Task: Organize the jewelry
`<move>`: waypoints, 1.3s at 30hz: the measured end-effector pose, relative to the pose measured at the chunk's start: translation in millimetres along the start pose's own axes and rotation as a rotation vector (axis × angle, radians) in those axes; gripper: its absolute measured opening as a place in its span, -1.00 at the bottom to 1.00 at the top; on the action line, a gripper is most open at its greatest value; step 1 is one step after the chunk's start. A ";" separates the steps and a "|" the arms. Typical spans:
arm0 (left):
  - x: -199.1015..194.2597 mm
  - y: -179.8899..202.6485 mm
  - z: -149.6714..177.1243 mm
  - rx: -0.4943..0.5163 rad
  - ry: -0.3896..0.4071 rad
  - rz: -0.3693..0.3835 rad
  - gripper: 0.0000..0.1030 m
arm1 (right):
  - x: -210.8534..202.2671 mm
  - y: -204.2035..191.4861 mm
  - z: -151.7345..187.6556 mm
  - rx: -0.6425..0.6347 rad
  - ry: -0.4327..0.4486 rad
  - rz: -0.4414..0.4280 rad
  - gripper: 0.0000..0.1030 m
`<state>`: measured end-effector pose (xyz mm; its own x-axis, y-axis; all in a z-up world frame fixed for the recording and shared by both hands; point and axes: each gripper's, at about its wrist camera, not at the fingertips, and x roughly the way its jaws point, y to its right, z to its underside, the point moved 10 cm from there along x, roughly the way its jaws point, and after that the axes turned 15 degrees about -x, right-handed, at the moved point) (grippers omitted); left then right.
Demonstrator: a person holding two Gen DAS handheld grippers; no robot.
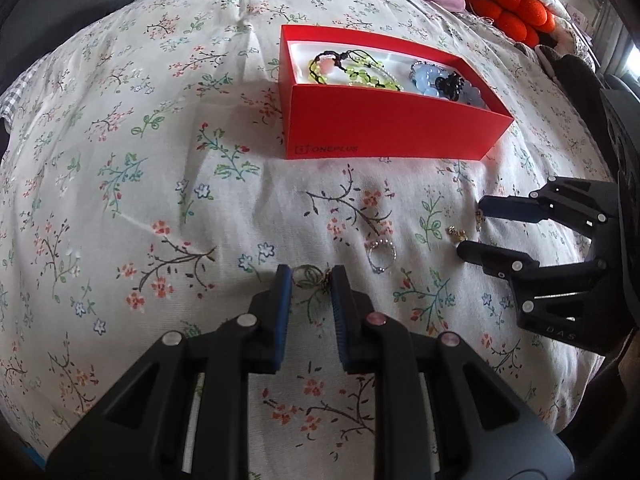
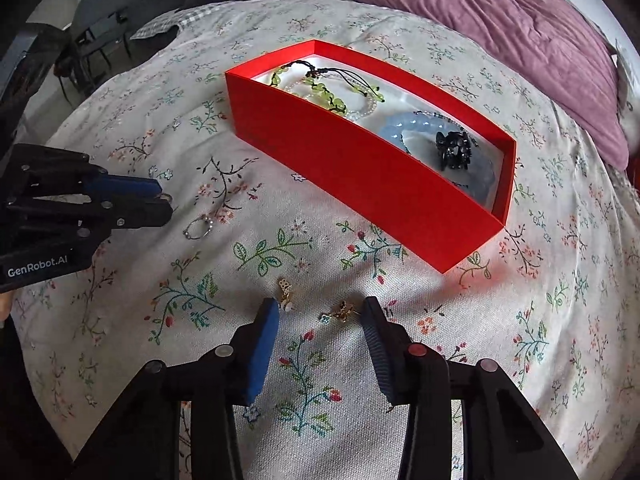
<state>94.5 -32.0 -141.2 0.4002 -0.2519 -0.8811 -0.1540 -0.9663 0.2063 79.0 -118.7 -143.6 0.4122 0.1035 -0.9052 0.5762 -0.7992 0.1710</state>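
My left hand-held gripper (image 1: 311, 280) sits part-open around a small clear-stone ring (image 1: 307, 274), red cardboard box (image 1: 384, 120) straight ahead; right hand-held gripper (image 2: 320, 312) open over gold earrings (image 2: 340, 312).

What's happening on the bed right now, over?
Left gripper closing round a ring. Right gripper open over gold earrings. Red box holds bracelets. Nothing in the way.
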 end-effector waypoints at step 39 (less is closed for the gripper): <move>-23.9 -1.0 -36.3 -0.067 0.063 0.028 -0.58 | -60.1 -8.4 -7.6 0.001 0.070 -0.016 -0.85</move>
<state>117.9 -26.9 -104.9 0.4525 -0.2793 -0.8469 -0.1063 -0.9598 0.2598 54.7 -113.7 -87.7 0.4512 0.1572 -0.8785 0.5822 -0.7979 0.1563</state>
